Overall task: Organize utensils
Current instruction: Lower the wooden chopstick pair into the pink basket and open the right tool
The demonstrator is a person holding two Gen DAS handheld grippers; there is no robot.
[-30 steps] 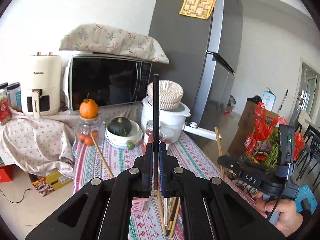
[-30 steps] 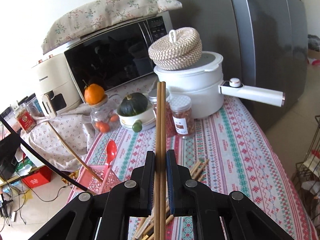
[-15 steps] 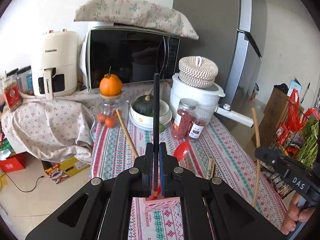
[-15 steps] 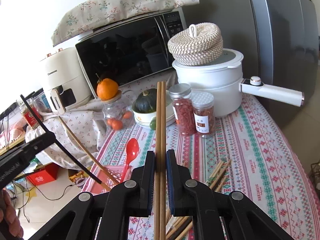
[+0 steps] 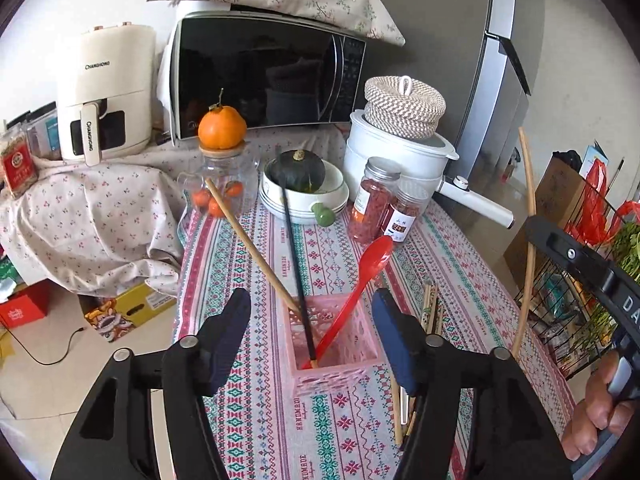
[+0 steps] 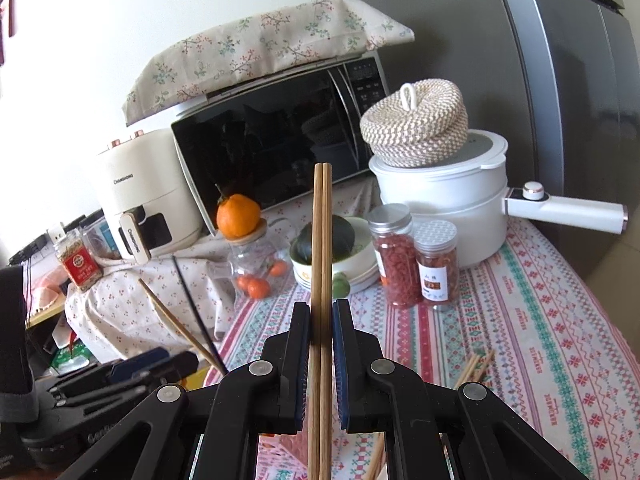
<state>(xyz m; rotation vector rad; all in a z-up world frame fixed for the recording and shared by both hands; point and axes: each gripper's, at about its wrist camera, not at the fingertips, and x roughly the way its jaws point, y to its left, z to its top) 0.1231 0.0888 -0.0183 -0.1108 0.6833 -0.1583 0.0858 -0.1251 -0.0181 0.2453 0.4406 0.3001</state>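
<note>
Behind the tongs (image 5: 311, 332), fryer (image 5: 105, 94) reading CHANGHONG, perhaps

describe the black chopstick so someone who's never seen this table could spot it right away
Start at the pink basket standing on the patterned tablecloth, between the open fingers of the left gripper. Three utensils stick out of it, all leaning. The black chopstick is the thin dark one in the middle, between a wooden chopstick and a red spoon.
</note>
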